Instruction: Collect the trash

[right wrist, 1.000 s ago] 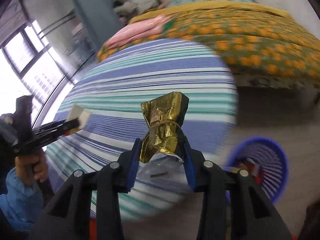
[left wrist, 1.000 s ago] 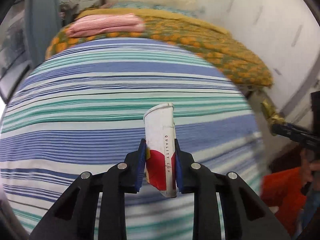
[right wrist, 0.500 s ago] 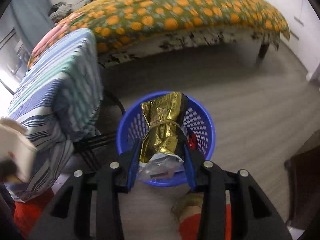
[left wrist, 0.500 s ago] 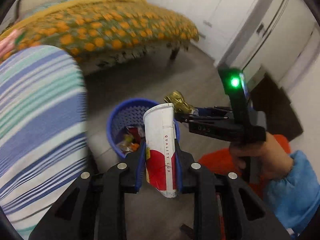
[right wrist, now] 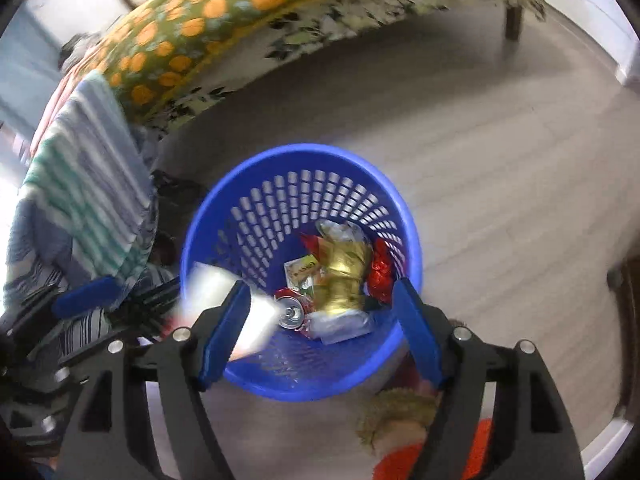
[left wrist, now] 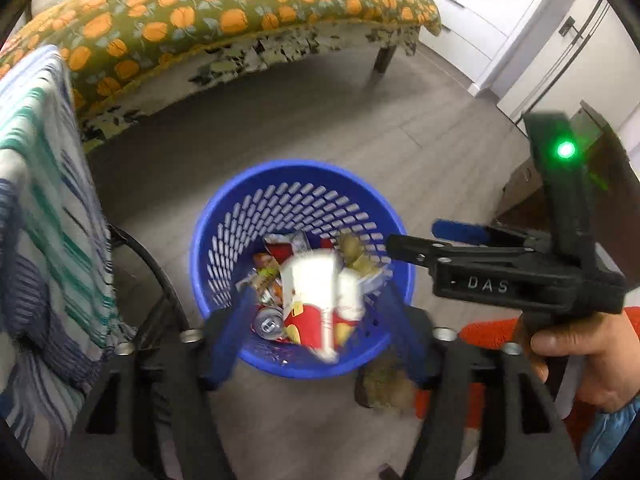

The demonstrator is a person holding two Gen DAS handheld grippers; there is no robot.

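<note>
Both drops underway: left gripper [left wrist: 320,316] and right gripper [right wrist: 322,328], jaws opening, grip nothing; paper cup [left wrist: 320,300] falling blurred past basket [left wrist: 224,200] rim, gold wrapper [right wrist: 346,280] already inside on earlier trash; remaining litter unseen.

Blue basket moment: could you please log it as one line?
left tongs: opening, paper cup dropping | right tongs: opening, gold wrapper released | target: blue basket | step: drop
</note>
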